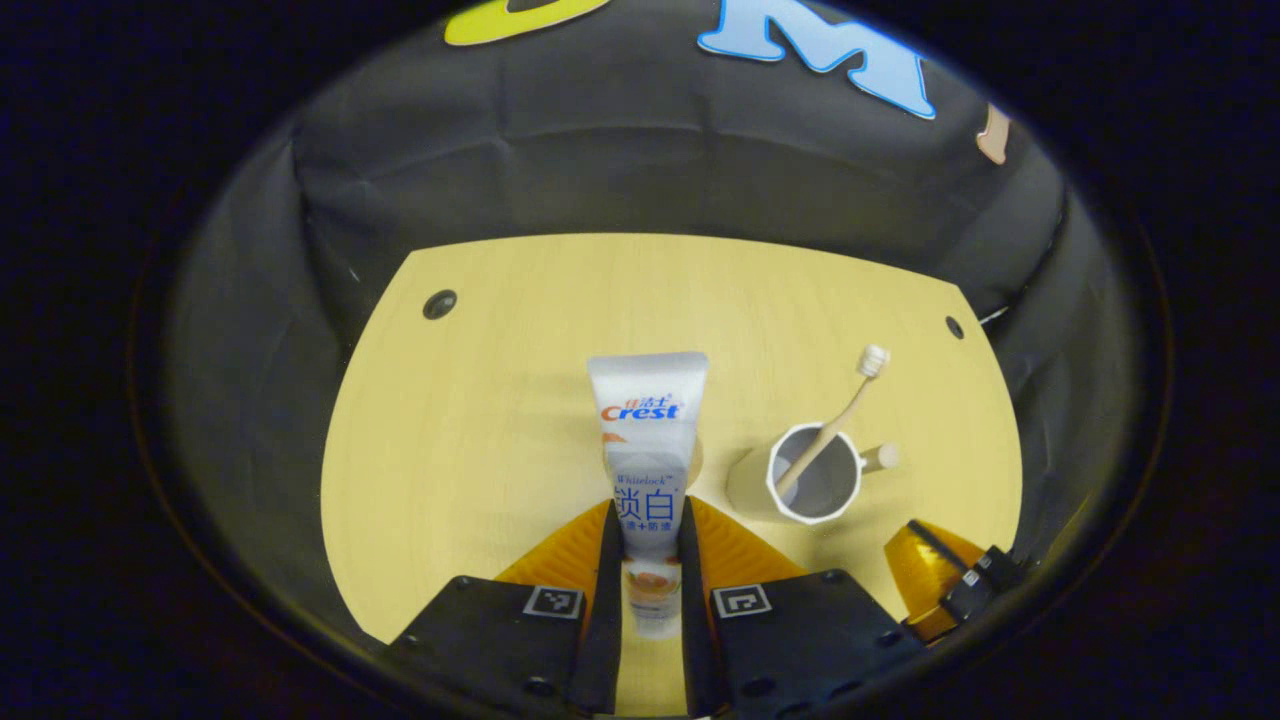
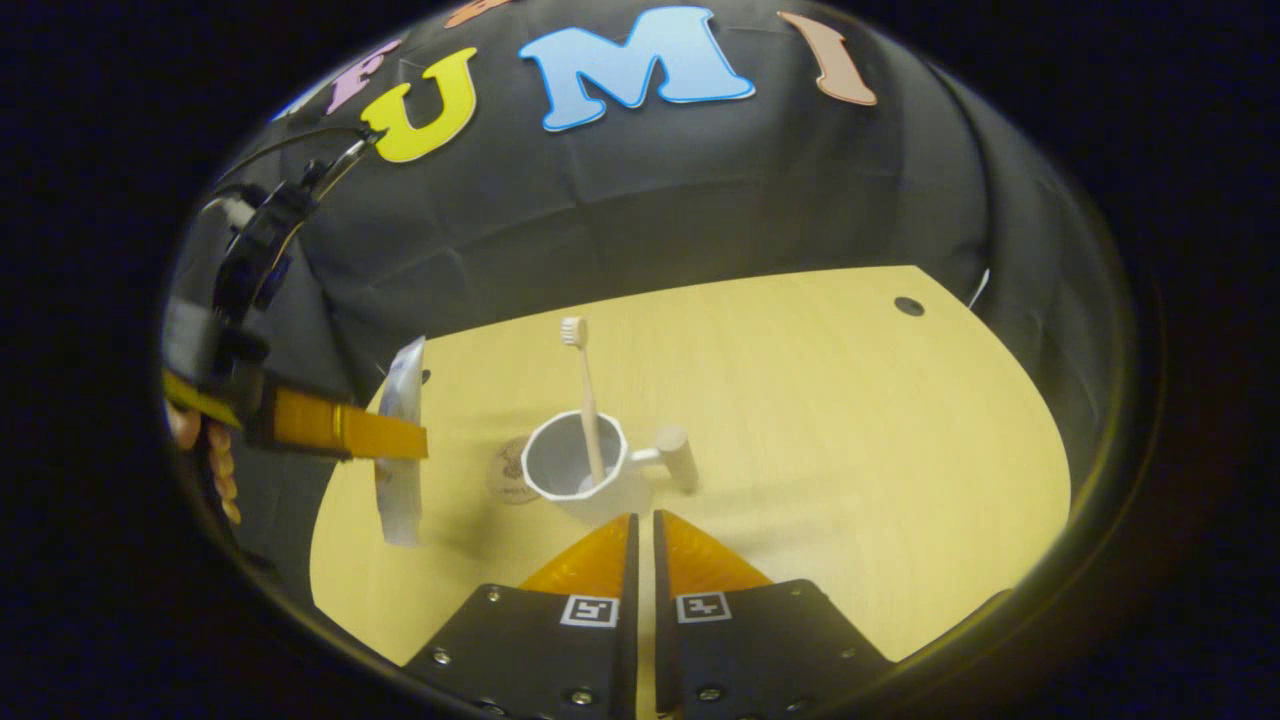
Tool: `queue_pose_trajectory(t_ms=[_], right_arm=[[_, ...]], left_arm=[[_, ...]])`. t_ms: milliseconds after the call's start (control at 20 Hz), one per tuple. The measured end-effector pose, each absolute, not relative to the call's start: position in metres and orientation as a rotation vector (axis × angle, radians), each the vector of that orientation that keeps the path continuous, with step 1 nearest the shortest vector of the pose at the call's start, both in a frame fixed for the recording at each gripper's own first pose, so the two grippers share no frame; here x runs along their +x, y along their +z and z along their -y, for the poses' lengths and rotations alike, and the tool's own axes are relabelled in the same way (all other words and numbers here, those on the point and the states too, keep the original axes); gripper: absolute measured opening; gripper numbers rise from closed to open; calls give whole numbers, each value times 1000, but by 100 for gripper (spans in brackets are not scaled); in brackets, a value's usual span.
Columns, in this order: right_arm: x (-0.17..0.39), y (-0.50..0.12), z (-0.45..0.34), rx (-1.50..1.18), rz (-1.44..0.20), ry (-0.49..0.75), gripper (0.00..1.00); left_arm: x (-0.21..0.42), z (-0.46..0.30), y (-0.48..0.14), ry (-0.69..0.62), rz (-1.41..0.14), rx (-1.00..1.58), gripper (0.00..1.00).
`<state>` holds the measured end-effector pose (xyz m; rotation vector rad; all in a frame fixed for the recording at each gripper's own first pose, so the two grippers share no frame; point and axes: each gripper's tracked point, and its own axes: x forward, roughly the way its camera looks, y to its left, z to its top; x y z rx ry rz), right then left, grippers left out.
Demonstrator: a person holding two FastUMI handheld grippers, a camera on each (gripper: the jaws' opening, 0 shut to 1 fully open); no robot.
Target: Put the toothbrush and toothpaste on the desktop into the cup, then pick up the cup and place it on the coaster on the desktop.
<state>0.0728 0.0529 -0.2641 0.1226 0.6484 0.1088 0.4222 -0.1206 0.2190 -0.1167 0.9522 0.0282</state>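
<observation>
My left gripper [image 1: 648, 515] is shut on a white toothpaste tube [image 1: 648, 420], held upright above the desk with its flat crimped end up. To its right stands a white cup [image 1: 815, 485] with a side handle and a pale toothbrush [image 1: 845, 410] leaning in it, head up. A round coaster [image 1: 697, 458] peeks out behind the tube. In the right gripper view the cup [image 2: 572, 462] with the toothbrush [image 2: 586, 395] stands just beyond my right gripper [image 2: 643, 530], which is shut on nothing. The coaster [image 2: 508, 470] lies left of the cup. The left gripper [image 2: 345, 432] holds the tube [image 2: 400, 455] at the left.
The light wooden desktop [image 1: 500, 400] has small dark holes at its far corners [image 1: 440, 303]. Black cloth walls close it in at the back and sides. A hand [image 2: 205, 450] holds the left gripper at the desk's left edge. The right gripper [image 1: 945, 580] shows near the cup.
</observation>
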Motion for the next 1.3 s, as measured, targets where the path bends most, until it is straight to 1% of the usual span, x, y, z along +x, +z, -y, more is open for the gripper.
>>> queue_pose_trajectory(t_ms=[450, 700, 900, 950, 1000, 1100, 1150, 1250, 1300], right_arm=[[46, -276, -13, 167, -676, 25, 6], [38, -275, 16, 171, -680, -19, 6], [32, -276, 43, 173, -690, -61, 6], [31, -275, 50, 176, -691, -72, 6], [31, -275, 54, 179, -693, -80, 6], [32, -274, 62, 189, -697, -91, 6], [32, -275, 64, 191, -699, -92, 6], [34, -275, 66, 190, -702, -90, 6], [35, -275, 65, 187, -705, -84, 6]], left_arm=[[480, 184, 248, -61, -885, -124, 33], [502, 229, 241, -137, -858, -176, 33], [514, 236, 230, -120, -849, -198, 33], [517, 235, 228, -112, -836, -203, 31], [519, 233, 227, -103, -824, -202, 33], [520, 229, 219, -83, -801, -191, 33], [519, 229, 216, -78, -789, -190, 38], [516, 232, 208, -79, -778, -205, 28], [513, 232, 201, -81, -769, -211, 28]])
